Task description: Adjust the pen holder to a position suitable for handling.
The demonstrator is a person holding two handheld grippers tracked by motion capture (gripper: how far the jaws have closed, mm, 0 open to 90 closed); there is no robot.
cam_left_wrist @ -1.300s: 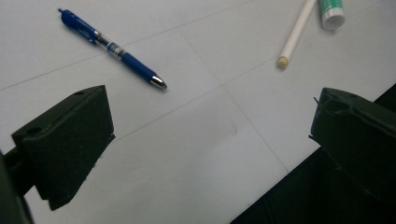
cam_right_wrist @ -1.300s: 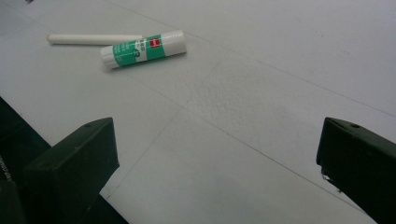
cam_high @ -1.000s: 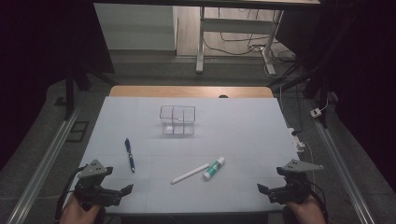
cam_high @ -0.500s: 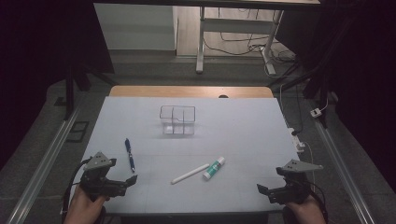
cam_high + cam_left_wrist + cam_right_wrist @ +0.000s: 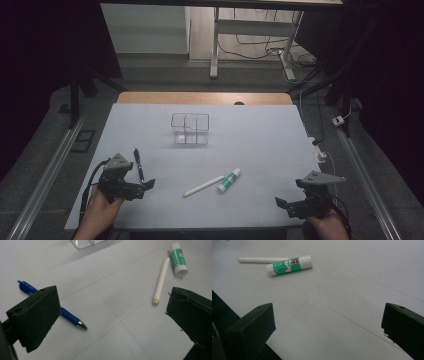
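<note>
Left gripper (image 5: 145,186), jaws spread wide and empty, beside blue pen (image 5: 138,164) at near-left of white table (image 5: 260,145); right gripper (image 5: 281,202), likewise spread and empty, near-right; white stick (image 5: 203,186) just beside green glue stick (image 5: 229,180), mid-table; clear divided box (image 5: 190,128) beyond.

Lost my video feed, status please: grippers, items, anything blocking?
Left gripper open beside blue pen. Right gripper open, holding nothing. White stick and glue stick lie mid-table. Nothing blocking.

One pen (image 5: 138,165), one white stick (image 5: 203,186), one glue stick (image 5: 229,180), one clear box (image 5: 190,128)
</note>
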